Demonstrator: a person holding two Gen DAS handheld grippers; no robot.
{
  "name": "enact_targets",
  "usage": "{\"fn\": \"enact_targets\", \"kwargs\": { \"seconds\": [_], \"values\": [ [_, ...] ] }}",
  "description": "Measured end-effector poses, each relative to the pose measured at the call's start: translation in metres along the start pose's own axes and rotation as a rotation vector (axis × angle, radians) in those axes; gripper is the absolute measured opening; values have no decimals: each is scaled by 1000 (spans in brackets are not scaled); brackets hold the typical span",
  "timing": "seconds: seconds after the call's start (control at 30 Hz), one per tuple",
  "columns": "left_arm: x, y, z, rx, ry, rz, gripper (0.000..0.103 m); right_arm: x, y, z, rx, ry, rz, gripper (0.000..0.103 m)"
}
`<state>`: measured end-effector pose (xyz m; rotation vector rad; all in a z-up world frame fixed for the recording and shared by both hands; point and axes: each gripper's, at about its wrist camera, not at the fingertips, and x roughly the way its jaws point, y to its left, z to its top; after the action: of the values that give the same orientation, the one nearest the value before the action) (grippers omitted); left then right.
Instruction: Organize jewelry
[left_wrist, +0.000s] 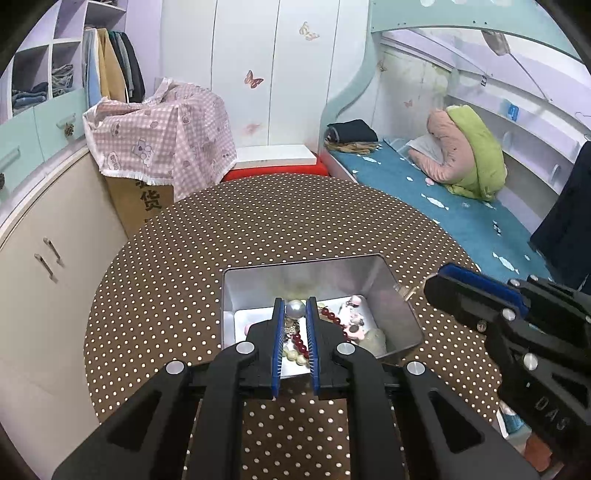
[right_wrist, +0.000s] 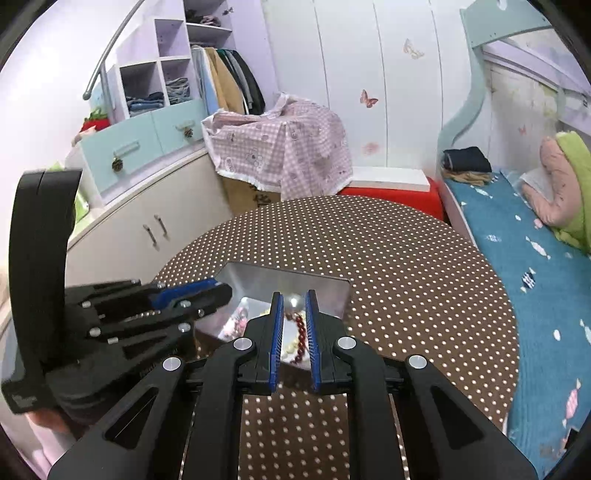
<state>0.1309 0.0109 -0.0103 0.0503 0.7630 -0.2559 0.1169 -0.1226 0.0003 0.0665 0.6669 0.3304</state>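
Note:
An open silver tin (left_wrist: 399, 295) (right_wrist: 332, 291) sits on the brown dotted table and holds a red bead string (left_wrist: 330, 316) (right_wrist: 302, 328), cream beads (left_wrist: 291, 356) and pink pieces (left_wrist: 352, 314). My left gripper (left_wrist: 295, 308) hovers over the tin's near side, its blue pads against a round silver pearl bead (left_wrist: 295, 309). My right gripper (right_wrist: 294, 301) hovers over the tin too, its pads touching a similar pearl bead (right_wrist: 294, 302). Each gripper shows side-on in the other view, the right gripper (left_wrist: 434, 286) by the tin's right rim and the left gripper (right_wrist: 225, 291) by its left rim. No bead shows there.
The round table (left_wrist: 295, 221) has bare cloth behind and beside the tin. A bed with a teal cover (left_wrist: 443, 199) runs along the right. A cardboard box under a pink checked cloth (left_wrist: 162, 140), a red stool (left_wrist: 273, 171) and cream cabinets (left_wrist: 55, 258) stand behind and left.

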Motion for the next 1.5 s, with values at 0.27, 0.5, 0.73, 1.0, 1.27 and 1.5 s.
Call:
{"fn": "enact_targets", "kwargs": {
  "seconds": [0.27, 0.5, 0.73, 1.0, 1.27, 1.5],
  "values": [
    [-9, 15, -6, -55, -11, 65, 67, -12, 2, -5, -10, -42, -138, 75],
    [-42, 0, -21, -23, -71, 103, 77, -32, 0, -30, 11, -57, -234, 82],
    [-64, -17, -35, 0, -101, 99, 81, -63, -6, -45, 39, -97, -276, 84],
    [-72, -24, -45, 13, -101, 96, 82, -81, -7, -50, 53, -118, -277, 85],
    [-76, -23, -49, -2, -103, 103, 83, -84, -8, -52, 53, -117, -276, 85],
    [-80, -20, -48, -9, -112, 111, 84, -85, -8, -54, 54, -116, -273, 85]
  ]
}}
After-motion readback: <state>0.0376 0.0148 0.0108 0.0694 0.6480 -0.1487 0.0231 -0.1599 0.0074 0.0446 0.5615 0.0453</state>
